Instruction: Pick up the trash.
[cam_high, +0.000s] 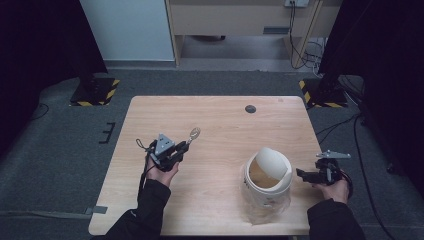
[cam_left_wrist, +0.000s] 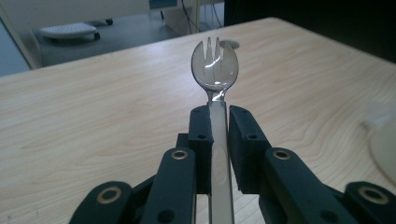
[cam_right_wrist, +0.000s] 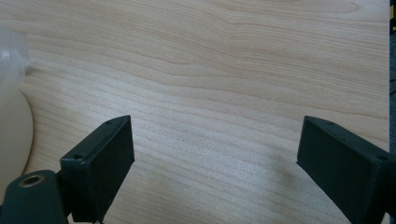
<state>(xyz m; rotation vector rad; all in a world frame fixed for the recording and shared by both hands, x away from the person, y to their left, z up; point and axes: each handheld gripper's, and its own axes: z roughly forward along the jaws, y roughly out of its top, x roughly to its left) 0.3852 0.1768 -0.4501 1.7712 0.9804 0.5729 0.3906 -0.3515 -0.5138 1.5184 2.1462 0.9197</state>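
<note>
My left gripper (cam_high: 186, 145) is shut on the handle of a clear plastic spork (cam_high: 194, 133), whose tined bowl sticks out beyond the jaws over the wooden table (cam_high: 215, 125). In the left gripper view the spork (cam_left_wrist: 215, 70) stands straight up between the two black pads, held above the tabletop. A white tub with a tilted swing lid (cam_high: 266, 180) stands near the front right of the table. My right gripper (cam_high: 303, 173) hovers just right of the tub, jaws wide open with nothing between them; its own view shows bare wood (cam_right_wrist: 215, 116) and the tub's pale edge (cam_right_wrist: 14, 135).
A small dark round grommet (cam_high: 250, 108) sits in the table's far edge. Grey carpet surrounds the table, with stand bases marked in yellow and black (cam_high: 95, 92) at both far corners and cables (cam_high: 350, 125) on the right.
</note>
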